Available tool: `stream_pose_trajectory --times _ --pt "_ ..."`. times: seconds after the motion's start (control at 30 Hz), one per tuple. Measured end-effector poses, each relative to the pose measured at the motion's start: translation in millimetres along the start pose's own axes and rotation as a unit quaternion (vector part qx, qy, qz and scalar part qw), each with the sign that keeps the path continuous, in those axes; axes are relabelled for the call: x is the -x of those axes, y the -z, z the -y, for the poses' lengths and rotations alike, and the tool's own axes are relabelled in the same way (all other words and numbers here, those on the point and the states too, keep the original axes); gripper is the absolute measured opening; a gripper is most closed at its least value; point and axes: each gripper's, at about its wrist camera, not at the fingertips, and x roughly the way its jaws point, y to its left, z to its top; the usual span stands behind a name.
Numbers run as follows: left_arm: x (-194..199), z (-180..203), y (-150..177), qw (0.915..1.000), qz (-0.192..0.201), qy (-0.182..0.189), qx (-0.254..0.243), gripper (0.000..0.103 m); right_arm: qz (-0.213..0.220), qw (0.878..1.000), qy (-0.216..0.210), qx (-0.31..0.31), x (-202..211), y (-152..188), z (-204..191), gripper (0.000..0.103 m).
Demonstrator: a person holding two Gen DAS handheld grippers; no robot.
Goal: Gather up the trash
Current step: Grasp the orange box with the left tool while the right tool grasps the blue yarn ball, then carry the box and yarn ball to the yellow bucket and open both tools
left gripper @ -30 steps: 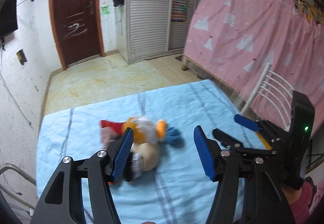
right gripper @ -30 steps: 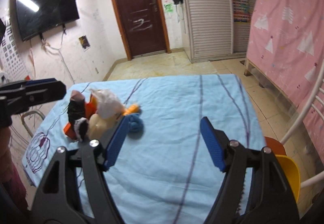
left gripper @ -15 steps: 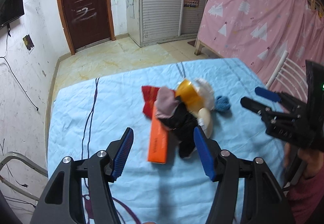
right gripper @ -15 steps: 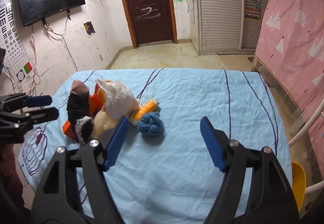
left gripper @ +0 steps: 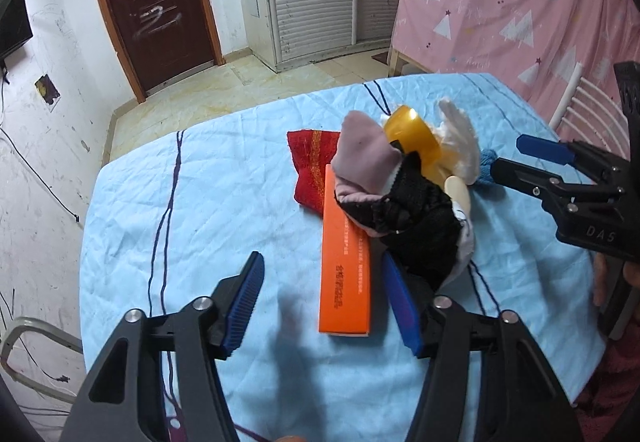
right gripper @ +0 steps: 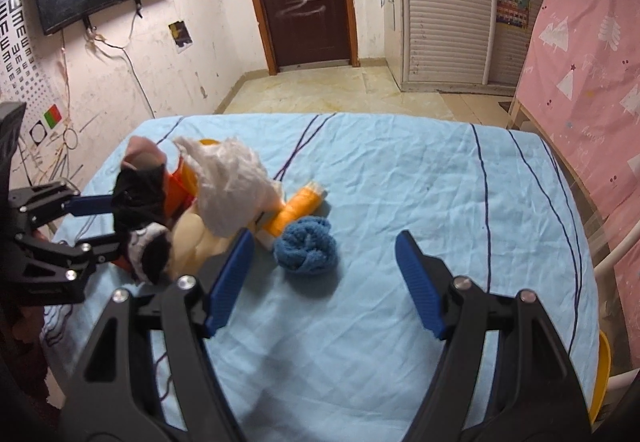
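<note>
A heap of trash lies on the table's light blue cloth (left gripper: 200, 202): an orange box (left gripper: 344, 262), a red cloth (left gripper: 312, 158), a pink and black sock (left gripper: 364, 162), a yellow tape roll (left gripper: 416, 138) and white fluff (left gripper: 460, 146). My left gripper (left gripper: 323, 282) hangs low over the box's near end. Its jaws are closing, with the box between them and the pads clear of it. My right gripper (right gripper: 324, 254) stands open just before a blue yarn ball (right gripper: 306, 246), beside an orange tube (right gripper: 296, 210). Across the heap, the right gripper (left gripper: 512, 154) faces the left one.
A white chair (left gripper: 580, 98) and a pink curtain (left gripper: 520, 2) stand past the table's right edge. A yellow stool (right gripper: 602, 374) sits low at that side. A bent metal tube (left gripper: 32, 326) is by the left edge. Tiled floor (right gripper: 340, 90) lies beyond the table.
Both grippers have come down closer to the table. The left one now has the orange box between its jaws, which stand narrower. The right one has neared the blue yarn ball.
</note>
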Motion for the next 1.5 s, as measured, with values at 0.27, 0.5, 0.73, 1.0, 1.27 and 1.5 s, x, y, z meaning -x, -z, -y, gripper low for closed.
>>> stream_pose_trajectory --times 0.27,0.5,0.73,1.0,1.27,1.5 --pt "-10 11 -1 0.9995 0.010 -0.011 -0.026 0.018 -0.018 1.000 0.002 0.003 -11 -3 3 0.070" --pt "-8 12 -1 0.9994 0.016 -0.017 -0.024 0.014 -0.042 0.999 0.003 0.025 -22 -3 -6 0.048" --pt "6 -4 9 0.9996 0.020 -0.022 0.001 0.014 -0.047 0.998 -0.009 0.032 -27 -6 -11 0.028" --pt "34 -24 19 0.9980 0.036 -0.043 0.029 0.014 -0.024 0.999 -0.014 0.016 -8 2 -7 0.028" --pt "70 -26 20 0.9958 0.066 -0.054 0.035 0.014 0.012 1.000 -0.011 0.011 29 8 -3 0.028" --pt "94 -1 12 0.9942 0.094 -0.048 0.021 0.014 0.040 0.999 -0.006 0.000 61 16 10 0.028"
